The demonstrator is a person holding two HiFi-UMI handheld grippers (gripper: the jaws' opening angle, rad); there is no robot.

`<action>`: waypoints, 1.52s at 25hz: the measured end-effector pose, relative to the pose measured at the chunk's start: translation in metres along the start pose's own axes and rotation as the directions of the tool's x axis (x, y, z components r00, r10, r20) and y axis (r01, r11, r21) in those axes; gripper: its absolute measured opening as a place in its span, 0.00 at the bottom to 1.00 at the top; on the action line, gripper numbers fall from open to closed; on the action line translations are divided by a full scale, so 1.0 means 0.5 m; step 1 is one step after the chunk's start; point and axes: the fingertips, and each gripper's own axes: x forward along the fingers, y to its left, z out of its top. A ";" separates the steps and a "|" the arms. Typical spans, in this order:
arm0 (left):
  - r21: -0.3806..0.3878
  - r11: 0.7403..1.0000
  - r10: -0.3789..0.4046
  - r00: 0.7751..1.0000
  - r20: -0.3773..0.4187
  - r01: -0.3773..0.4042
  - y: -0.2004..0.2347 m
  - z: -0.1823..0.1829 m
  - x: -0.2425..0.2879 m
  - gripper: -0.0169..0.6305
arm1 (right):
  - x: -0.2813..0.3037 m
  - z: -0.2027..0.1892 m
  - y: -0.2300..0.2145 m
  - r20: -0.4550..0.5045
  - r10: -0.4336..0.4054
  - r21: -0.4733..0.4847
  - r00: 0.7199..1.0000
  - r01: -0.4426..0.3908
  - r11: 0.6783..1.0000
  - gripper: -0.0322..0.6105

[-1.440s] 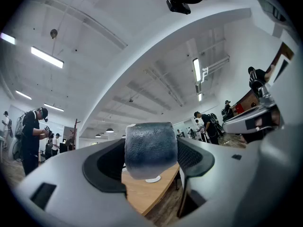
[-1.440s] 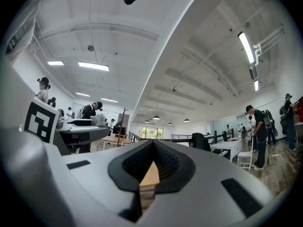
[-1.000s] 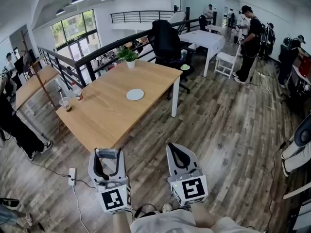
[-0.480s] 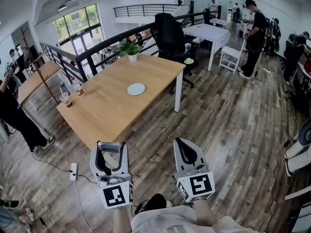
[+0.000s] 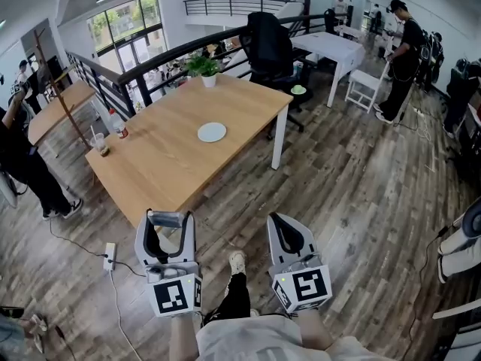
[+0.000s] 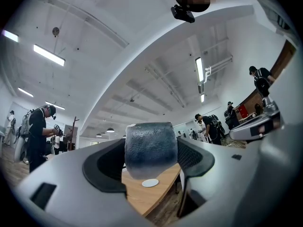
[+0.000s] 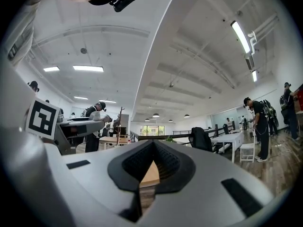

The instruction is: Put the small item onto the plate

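A small white plate (image 5: 212,132) lies near the middle of the long wooden table (image 5: 165,171), well ahead of both grippers. My left gripper (image 5: 168,221) is held over the floor just short of the table's near corner, shut on a small grey-blue rounded item (image 6: 150,148). In the left gripper view the plate (image 6: 150,183) shows below the item, far off. My right gripper (image 5: 285,229) hangs over the floor to the right of the left one. Its jaws are shut with nothing between them, and the right gripper (image 7: 152,148) points toward the table.
A potted plant (image 5: 207,70) stands at the table's far end, and a bottle (image 5: 116,124) and a cup (image 5: 100,147) stand at its left edge. A black office chair (image 5: 269,47) sits behind the table. A power strip (image 5: 110,256) lies on the floor. People stand around the room.
The view has moved closer to the table, and the person's leg and shoe have stepped into view between the grippers. Both grippers keep their states.
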 end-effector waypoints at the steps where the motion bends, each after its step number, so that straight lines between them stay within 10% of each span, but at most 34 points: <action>1: 0.003 1.000 -0.001 1.000 -0.001 0.001 -0.002 -0.003 0.006 0.52 | 0.008 -0.004 -0.005 -0.003 0.003 0.003 1.000 -0.003 1.000 0.08; 17: -0.029 0.999 0.019 1.000 0.013 -0.019 0.039 -0.087 0.221 0.52 | 0.221 -0.030 -0.062 -0.006 0.045 -0.018 0.999 -0.045 0.999 0.08; 38: -0.075 0.997 0.029 0.998 0.052 -0.025 0.228 -0.207 0.751 0.52 | 0.810 -0.013 -0.161 -0.047 0.117 -0.076 0.992 -0.120 0.990 0.08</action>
